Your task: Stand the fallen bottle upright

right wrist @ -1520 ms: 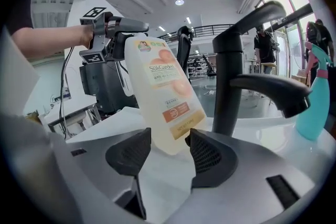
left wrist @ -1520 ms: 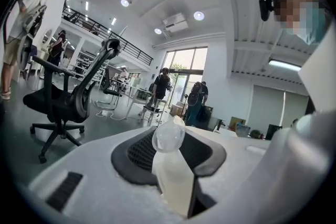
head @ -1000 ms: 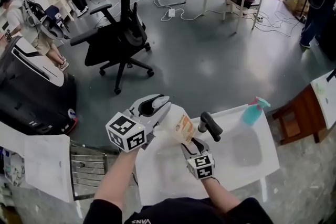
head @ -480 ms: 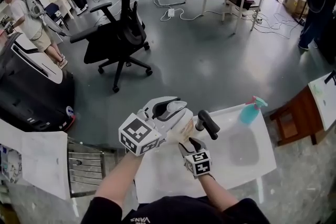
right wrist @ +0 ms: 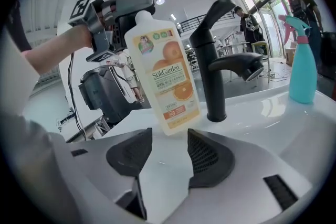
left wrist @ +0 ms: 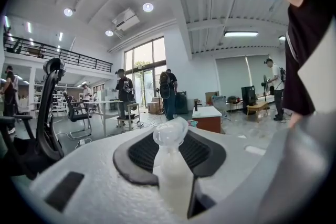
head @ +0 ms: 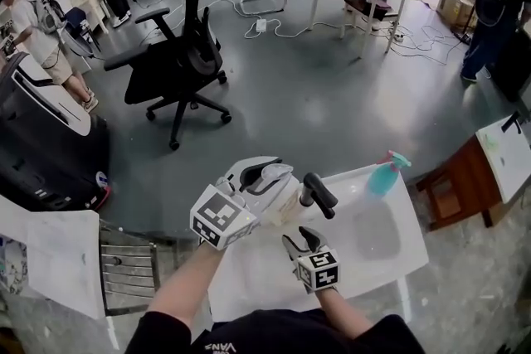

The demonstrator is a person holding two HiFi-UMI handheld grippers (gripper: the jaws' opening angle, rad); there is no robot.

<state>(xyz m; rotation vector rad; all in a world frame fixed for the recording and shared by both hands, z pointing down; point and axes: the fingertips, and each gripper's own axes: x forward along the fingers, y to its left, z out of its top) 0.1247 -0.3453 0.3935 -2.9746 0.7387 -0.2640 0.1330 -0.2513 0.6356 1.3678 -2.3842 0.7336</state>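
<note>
Left claw [left wrist: 173,157] is closed on the neck of the white plastic bottle with the orange-fruit label [right wrist: 164,73]. That bottle leans slightly just left of the black curved tap [right wrist: 216,60], base low at the white desk [right wrist: 299,123]; whether it sits flat I cannot tell. Right claw [right wrist: 164,157] gapes wide and empty, short of the bottle. Best, I judge, to roll the left wrist until the label is plumb, press the base flat, then release slowly, with the right claw ready to steady the body.
</note>
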